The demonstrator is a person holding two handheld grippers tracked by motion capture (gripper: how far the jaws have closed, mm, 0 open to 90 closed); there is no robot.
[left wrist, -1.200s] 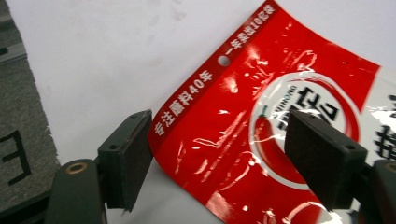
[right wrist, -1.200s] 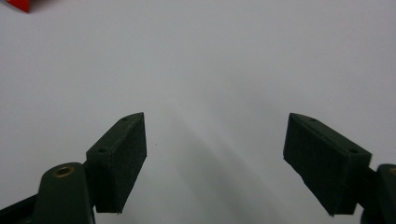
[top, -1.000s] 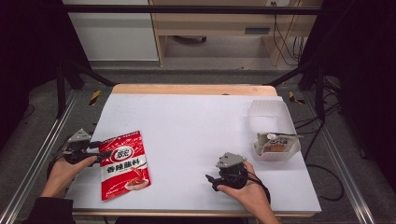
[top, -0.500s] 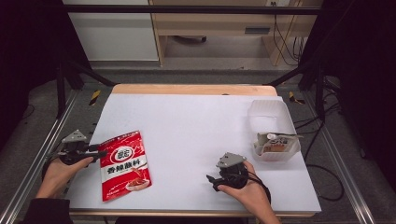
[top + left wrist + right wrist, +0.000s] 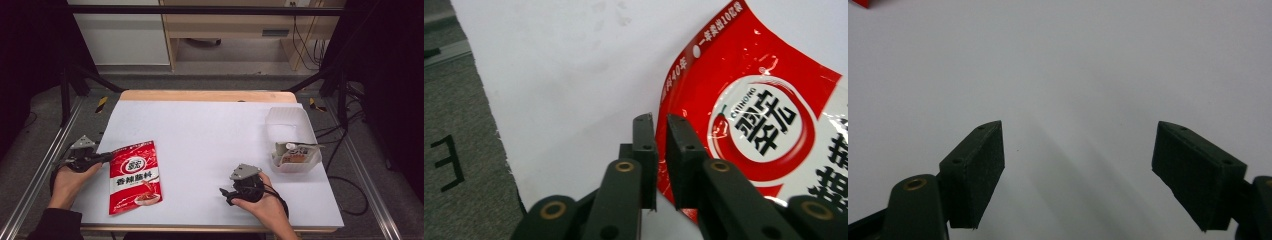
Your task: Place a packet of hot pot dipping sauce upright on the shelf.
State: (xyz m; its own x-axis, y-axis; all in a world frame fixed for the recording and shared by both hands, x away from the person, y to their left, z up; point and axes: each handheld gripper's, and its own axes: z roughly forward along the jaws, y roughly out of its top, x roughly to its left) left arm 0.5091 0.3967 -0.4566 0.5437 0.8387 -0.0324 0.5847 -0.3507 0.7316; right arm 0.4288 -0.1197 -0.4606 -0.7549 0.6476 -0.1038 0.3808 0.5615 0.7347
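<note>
A red seasoning packet (image 5: 135, 175) with white Chinese lettering lies flat on the white table (image 5: 210, 125), near its front left. My left gripper (image 5: 107, 157) reaches in from the left, level with the packet's top left corner. Its jaws have just been closing, and in the left gripper view the left gripper (image 5: 662, 125) is shut on the packet's (image 5: 764, 115) left edge. My right gripper (image 5: 225, 194) rests in a hand at the front middle of the table and points left. The right gripper (image 5: 1078, 145) stands open over bare white table, nothing between its pads.
A clear plastic container (image 5: 287, 120) stands at the right edge of the table, with a small sauce packet (image 5: 296, 155) in its near end. The table's left edge (image 5: 489, 125) drops to grey floor close beside the left gripper. A metal frame rail (image 5: 40, 175) runs along the left.
The left gripper's jaws have closed from wide apart onto the packet's left edge. Both hands have kept their places, and the right gripper stays as open as before.
</note>
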